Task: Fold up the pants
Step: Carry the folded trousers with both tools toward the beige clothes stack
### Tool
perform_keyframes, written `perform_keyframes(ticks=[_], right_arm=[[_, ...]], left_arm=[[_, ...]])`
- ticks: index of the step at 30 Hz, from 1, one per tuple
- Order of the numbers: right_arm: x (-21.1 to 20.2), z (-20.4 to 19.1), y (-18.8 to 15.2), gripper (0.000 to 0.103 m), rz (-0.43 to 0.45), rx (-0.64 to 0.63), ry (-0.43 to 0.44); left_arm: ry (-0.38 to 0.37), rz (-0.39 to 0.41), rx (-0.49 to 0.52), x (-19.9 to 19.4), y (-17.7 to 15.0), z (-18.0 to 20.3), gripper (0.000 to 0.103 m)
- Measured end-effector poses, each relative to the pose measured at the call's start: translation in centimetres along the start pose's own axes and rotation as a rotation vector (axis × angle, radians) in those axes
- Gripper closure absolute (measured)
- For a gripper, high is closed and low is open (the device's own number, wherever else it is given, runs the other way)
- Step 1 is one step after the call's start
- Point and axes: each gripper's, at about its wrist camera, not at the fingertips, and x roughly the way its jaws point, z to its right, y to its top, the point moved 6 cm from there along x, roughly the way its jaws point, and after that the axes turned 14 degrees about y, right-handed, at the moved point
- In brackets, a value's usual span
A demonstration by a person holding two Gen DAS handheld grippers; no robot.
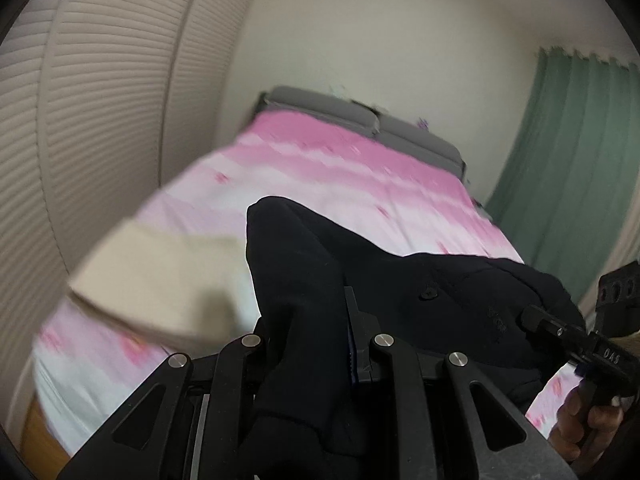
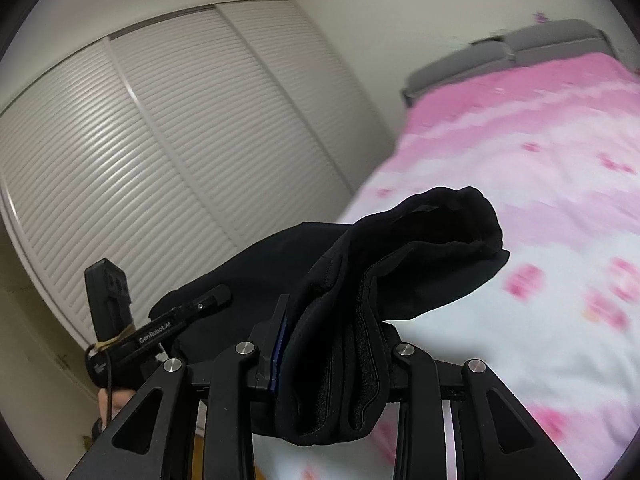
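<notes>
The black pants hang lifted above the pink bed, stretched between my two grippers. My left gripper is shut on one bunched end of the pants, and the cloth drapes over its fingers. My right gripper is shut on the other end of the pants, which folds up over the jaws. The right gripper also shows at the right edge of the left wrist view. The left gripper shows at the left of the right wrist view. A button shows on the pants.
The bed with a pink and white cover lies below. A folded cream cloth rests on its left side. Grey pillows sit at the head. White louvred closet doors stand at the left, a green curtain at the right.
</notes>
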Motion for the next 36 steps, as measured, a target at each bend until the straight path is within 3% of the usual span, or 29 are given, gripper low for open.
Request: perform_keyframes(ticks=[6,9,13,17,19,24,26,33,36], right_arm=[[14.6,-0.9,3.3,0.071,-0.007,-0.055,0.071],[20.8,0.6,3.6,0.071,0.011,-0.044,0.104],[26.9,4.6,0.9,0.071,0.0,0.015,0.109],[32.0,9.9,-4.8,0.071,-0.089,0.117,0.03],[32.9,11.3,-7.4,0.07,-0.124,0.134,0.002],[32.3,13.0,-11.5,0.069,-0.113,0.216,-0.031],[32.7,14.0,-12.1,0.068,-0.106,0.245,-0.037],[31.6,14.2,-13.6,0.063,-0.132,0.251,-0.02],[31.4,13.7,-12.7,0.057,-0.148,0.222,-0.056]], left_arm=[[0.091,0.075,0.045,6.3,7.8,-11.3,0.081],[0.113,0.11,0.038,9.7,9.3,-15.6,0.081],[0.134,0.118,0.034,15.2,7.9,-20.0,0.081],[0.147,-0.007,-0.022,22.5,2.8,-24.0,0.081],[0.168,-0.069,-0.043,25.6,-0.7,-25.4,0.081],[0.146,-0.039,-0.075,25.7,-3.5,-27.3,0.077],[0.169,-0.051,-0.054,26.0,-3.9,-27.7,0.07],[0.245,-0.05,-0.013,25.8,-6.3,-27.3,0.061],[0.278,-0.043,-0.009,25.0,-6.6,-27.1,0.055]])
